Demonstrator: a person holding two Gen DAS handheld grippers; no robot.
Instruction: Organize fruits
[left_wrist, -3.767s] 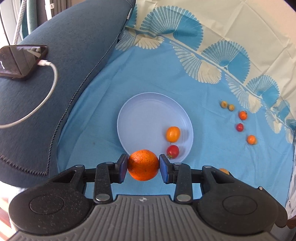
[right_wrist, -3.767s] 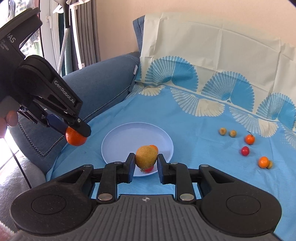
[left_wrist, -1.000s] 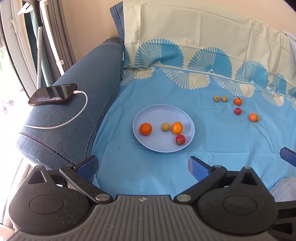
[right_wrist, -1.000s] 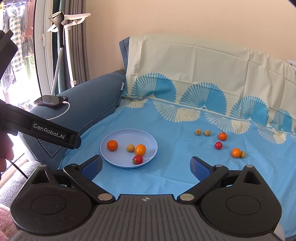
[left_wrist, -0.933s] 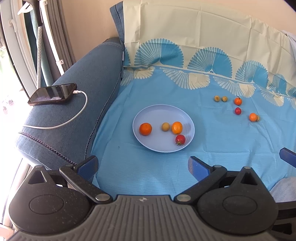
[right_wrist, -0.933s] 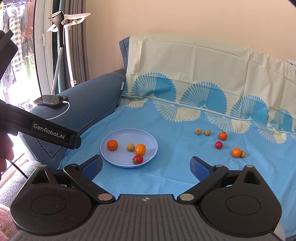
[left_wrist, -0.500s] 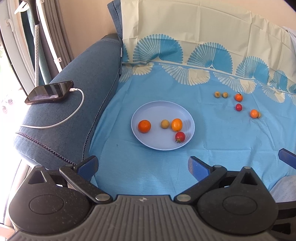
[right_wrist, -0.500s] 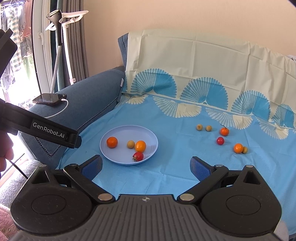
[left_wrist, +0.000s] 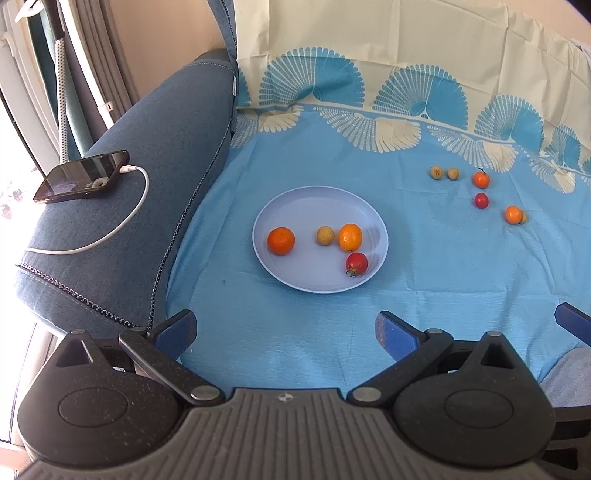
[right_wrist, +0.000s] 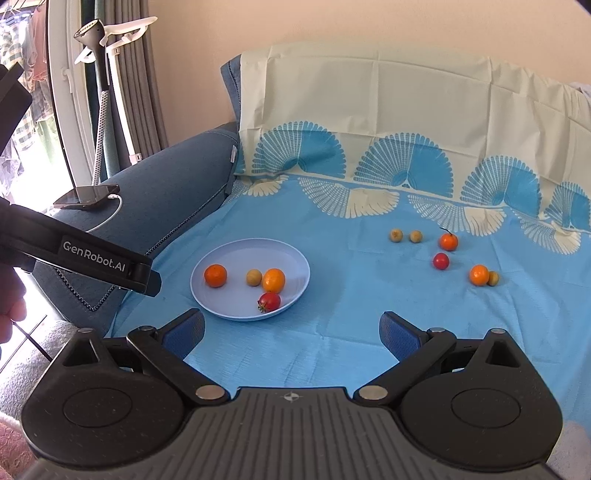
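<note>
A pale blue plate (left_wrist: 295, 206) (right_wrist: 236, 254) lies on the blue cloth. On it rest an orange (left_wrist: 281, 240) (right_wrist: 215, 275), a small tan fruit (left_wrist: 325, 235) (right_wrist: 254, 277), a yellow-orange fruit (left_wrist: 349, 237) (right_wrist: 273, 280) and a red tomato (left_wrist: 356, 263) (right_wrist: 269, 301). Several small fruits (left_wrist: 481, 199) (right_wrist: 441, 260) lie loose on the cloth to the right. My left gripper (left_wrist: 286, 332) is open and empty, held back from the plate. My right gripper (right_wrist: 291, 334) is open and empty too, near the cloth's front edge.
A phone (left_wrist: 83, 176) on a white charging cable (left_wrist: 122, 225) lies on the blue sofa arm at left. The left gripper's body (right_wrist: 92, 258) crosses the right wrist view at left, with a hand (right_wrist: 11, 306) below it. A cream backrest cover (right_wrist: 388, 110) rises behind.
Both grippers let go of their fruits, which now lie on the plate, and drew back with jaws wide open. Over the last second both views shifted only slightly.
</note>
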